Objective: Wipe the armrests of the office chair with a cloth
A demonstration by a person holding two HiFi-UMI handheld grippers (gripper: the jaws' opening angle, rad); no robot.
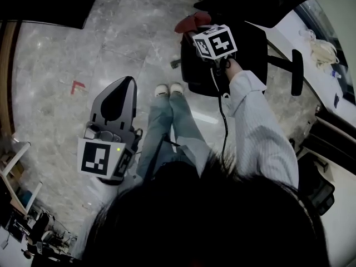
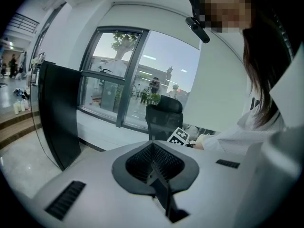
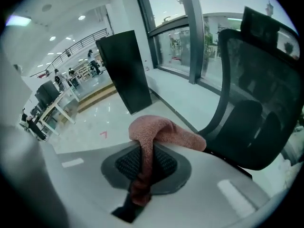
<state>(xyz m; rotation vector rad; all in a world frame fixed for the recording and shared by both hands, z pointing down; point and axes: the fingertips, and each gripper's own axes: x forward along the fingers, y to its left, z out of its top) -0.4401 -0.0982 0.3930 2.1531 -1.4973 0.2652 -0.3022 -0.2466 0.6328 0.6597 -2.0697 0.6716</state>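
1. Two grippers here, but only one is doing any work. The right gripper (image 3: pixel 145 152) has its jaws clamped on a pink cloth (image 3: pixel 164 133). The cloth is folded over the tips, with a loose lobe flopping off to one side.
2. In the head view the cloth sits at the left edge of the office chair (image 1: pixel 248 52), just beside the seat. The one armrest (image 1: pixel 297 71) I can see clearly is on the far side, well apart from it. The near one looks buried under the gripper, so I can't say if the cloth is touching it.
3. My take on wiping well: lay the loose lobe flat on the pad rather than leading with the jaw tips, which would just scrape. Go lengthwise along the top, then roll the wrist to catch the edges. The pinch is narrow, so heavy dragging could tug the cloth out.
4. Office chairs tend to swivel, so I'd press down, not sideways.
5. Pose: the right arm is reached well forward with the sleeve (image 1: pixel 253 132) stretched out. The gripper is aimed away from the body and the cable (image 1: pixel 223 121) trails back.
6. The left gripper (image 2: pixel 153 156) is pressed together on nothing. It hangs low over the floor (image 1: pixel 67 54) by the left leg, well away from the chair.
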